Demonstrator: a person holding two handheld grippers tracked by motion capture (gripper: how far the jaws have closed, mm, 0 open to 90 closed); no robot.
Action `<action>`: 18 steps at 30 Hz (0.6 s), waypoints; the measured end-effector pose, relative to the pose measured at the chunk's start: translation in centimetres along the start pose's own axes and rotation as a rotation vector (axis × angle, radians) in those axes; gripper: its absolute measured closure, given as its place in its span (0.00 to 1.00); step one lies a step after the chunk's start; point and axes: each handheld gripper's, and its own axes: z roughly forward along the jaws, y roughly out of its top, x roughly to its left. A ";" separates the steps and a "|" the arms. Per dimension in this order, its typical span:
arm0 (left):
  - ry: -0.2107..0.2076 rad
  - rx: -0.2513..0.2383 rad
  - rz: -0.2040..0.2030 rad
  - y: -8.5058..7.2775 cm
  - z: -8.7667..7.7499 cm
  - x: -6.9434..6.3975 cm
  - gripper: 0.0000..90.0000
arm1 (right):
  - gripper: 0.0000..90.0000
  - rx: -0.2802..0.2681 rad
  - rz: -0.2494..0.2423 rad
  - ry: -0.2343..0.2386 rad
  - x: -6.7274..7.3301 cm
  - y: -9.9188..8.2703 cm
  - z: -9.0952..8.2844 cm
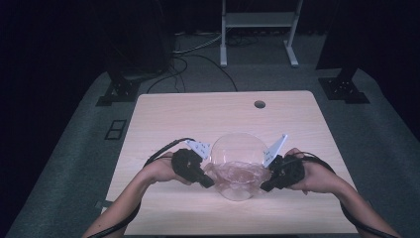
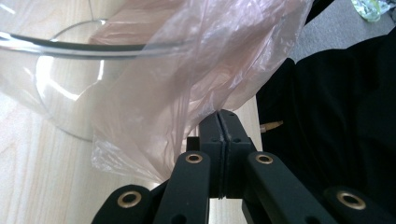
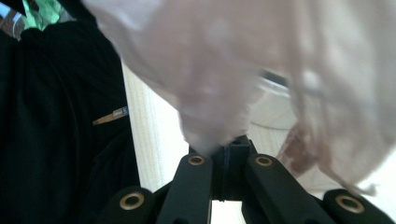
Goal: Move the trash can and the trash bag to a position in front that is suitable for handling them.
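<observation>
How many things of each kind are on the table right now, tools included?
Glass bowl: 1
Thin plastic bag: 1
Tools: 2, the left tool and the right tool, each shut on the bag
Total: 4

We note both grippers, left gripper [image 1: 207, 182] and right gripper [image 1: 265, 187], are black, with brass-ringed rivets, grey three-cornered plates and trailing black cables; forearms unsleeved.

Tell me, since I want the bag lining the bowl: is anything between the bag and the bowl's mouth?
Nothing visible: both grippers, left gripper and right gripper, pinch the plastic bag right at the glass bowl.
</observation>
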 end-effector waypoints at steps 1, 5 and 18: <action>0.005 0.001 0.002 0.0 -0.1 0.0 0.99 | 1.00 -0.011 0.008 -0.003 -0.1 -0.1 -0.2; 0.017 0.023 0.011 0.2 -0.2 -0.4 0.96 | 1.00 -0.020 0.017 -0.015 0.0 -0.5 -0.6; 0.080 -0.047 0.055 1.8 -4.6 -3.7 0.70 | 0.80 -0.139 -0.009 -0.031 3.0 -0.8 -5.5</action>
